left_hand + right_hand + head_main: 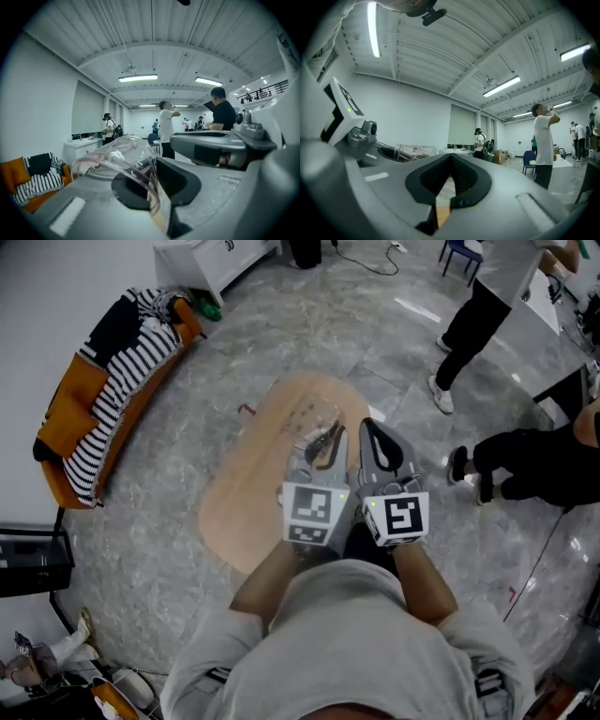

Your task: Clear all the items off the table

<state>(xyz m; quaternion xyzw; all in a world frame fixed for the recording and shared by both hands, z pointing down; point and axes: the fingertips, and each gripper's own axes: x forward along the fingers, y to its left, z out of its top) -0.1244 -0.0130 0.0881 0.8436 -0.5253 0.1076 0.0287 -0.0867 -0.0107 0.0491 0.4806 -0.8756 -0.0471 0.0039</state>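
Note:
My left gripper (325, 441) is held over the light wooden oval table (248, 493), shut on a clear plastic container (317, 420) with a pinkish rim. In the left gripper view the clear plastic container (119, 157) bulges up and left out of the left gripper (151, 174), its edge pinched between the jaws. My right gripper (373, 430) hovers just to the right, shut with nothing in it. The right gripper view shows the right gripper (450, 157) with its tips touching and the clear plastic container (412, 151) to the left. Both grippers point up and away from the table.
An orange sofa (70, 409) piled with striped clothes stands at the left. A small reddish thing (247, 411) lies on the floor by the table's far left edge. Two people (487, 306) are at the right, one seated (534, 460). A white cabinet (211, 259) is at the back.

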